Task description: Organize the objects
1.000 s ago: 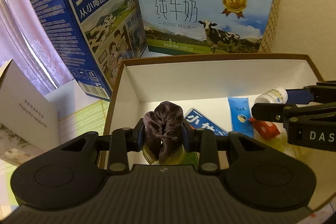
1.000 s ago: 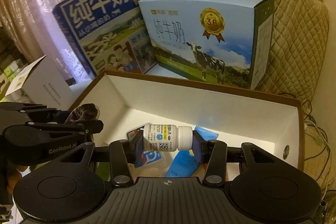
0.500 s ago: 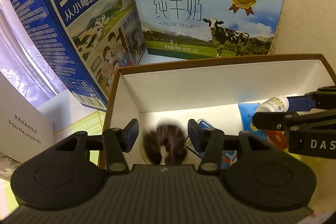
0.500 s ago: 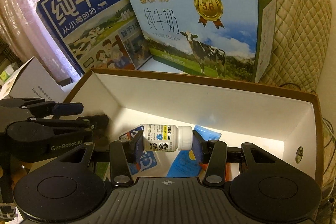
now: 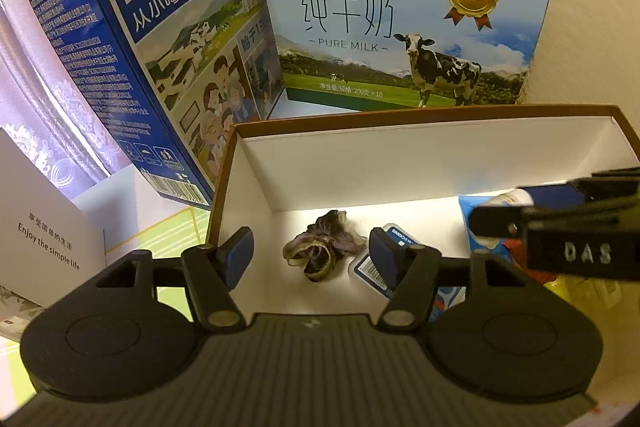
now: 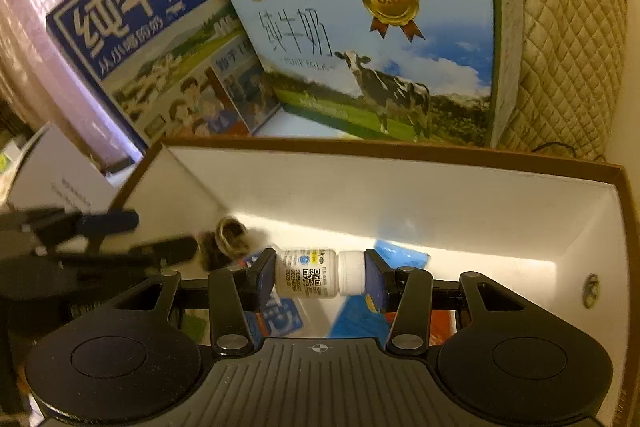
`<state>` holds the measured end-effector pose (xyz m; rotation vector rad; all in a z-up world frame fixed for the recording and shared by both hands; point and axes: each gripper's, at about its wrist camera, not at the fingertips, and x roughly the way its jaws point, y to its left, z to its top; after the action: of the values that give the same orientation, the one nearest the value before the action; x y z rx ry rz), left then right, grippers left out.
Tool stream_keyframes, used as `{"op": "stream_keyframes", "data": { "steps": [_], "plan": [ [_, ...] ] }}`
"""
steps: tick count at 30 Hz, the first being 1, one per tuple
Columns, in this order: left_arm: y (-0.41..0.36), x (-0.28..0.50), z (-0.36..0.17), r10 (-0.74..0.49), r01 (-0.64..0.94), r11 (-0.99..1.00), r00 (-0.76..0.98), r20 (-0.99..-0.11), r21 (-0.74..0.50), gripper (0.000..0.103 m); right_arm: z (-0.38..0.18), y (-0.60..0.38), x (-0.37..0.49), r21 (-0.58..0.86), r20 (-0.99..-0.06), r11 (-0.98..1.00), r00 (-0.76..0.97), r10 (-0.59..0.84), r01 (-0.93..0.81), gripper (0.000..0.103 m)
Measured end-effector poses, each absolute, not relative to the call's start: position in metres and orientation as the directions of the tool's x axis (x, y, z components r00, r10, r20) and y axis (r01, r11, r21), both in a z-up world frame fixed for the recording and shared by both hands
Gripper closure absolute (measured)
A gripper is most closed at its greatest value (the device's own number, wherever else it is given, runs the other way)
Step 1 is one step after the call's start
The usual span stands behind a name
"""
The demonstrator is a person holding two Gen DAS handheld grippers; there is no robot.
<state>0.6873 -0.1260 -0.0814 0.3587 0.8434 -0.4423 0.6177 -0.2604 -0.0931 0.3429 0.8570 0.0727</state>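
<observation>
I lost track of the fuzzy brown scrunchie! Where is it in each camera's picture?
Left wrist view: the scrunchie lies on the box floor, centre, between the open fingers.
Right wrist view: scrunchie at left of centre, near the box's left wall.
Shared landmark: the cow milk carton behind the box.

A dark scrunchie (image 5: 324, 251) lies crumpled on the white floor of the box (image 5: 400, 163) (near its left wall); a small white bottle (image 6: 320, 273) hangs sideways above blue packets (image 6: 400, 255).
</observation>
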Motion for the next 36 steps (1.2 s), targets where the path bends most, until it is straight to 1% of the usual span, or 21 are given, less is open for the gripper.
{"op": "stream_keyframes", "data": {
  "steps": [3,8,12,18,24,28,30,36],
  "plan": [
    [-0.126,0.686,-0.081,-0.233,0.508,0.852,0.584,-0.778,0.126,0.040,-0.089,-0.263,0.621,0.356,-0.698,0.929,0.689,0.194,0.099,0.055],
    [-0.123,0.683,-0.079,-0.234,0.501,0.857,0.583,-0.778,0.118,0.034,-0.078,-0.266,0.619,0.379,-0.658,0.921,0.726,0.200,0.090,0.042],
    [-0.120,0.679,-0.076,-0.237,0.496,0.861,0.582,-0.778,0.109,0.031,-0.074,-0.268,0.616,0.379,-0.665,0.921,0.720,0.199,0.095,0.041],
    [-0.117,0.674,-0.070,-0.242,0.491,0.866,0.581,-0.777,0.097,0.026,-0.076,-0.271,0.607,0.352,-0.707,0.928,0.684,0.180,0.119,0.039],
    [-0.114,0.667,-0.067,-0.238,0.480,0.873,0.575,-0.783,0.087,0.025,-0.078,-0.276,0.593,0.332,-0.738,0.933,0.655,0.164,0.140,0.037],
    [-0.111,0.660,-0.063,-0.243,0.475,0.877,0.570,-0.784,0.073,0.023,-0.074,-0.277,0.579,0.324,-0.747,0.936,0.644,0.163,0.139,0.035],
    [-0.110,0.655,-0.060,-0.247,0.473,0.878,0.572,-0.782,0.069,0.019,-0.072,-0.276,0.573,0.318,-0.749,0.939,0.643,0.161,0.134,0.034],
    [-0.106,0.640,-0.049,-0.256,0.467,0.882,0.581,-0.772,0.059,0.015,-0.060,-0.271,0.551,0.300,-0.749,0.946,0.645,0.152,0.124,0.031]
  ]
}}
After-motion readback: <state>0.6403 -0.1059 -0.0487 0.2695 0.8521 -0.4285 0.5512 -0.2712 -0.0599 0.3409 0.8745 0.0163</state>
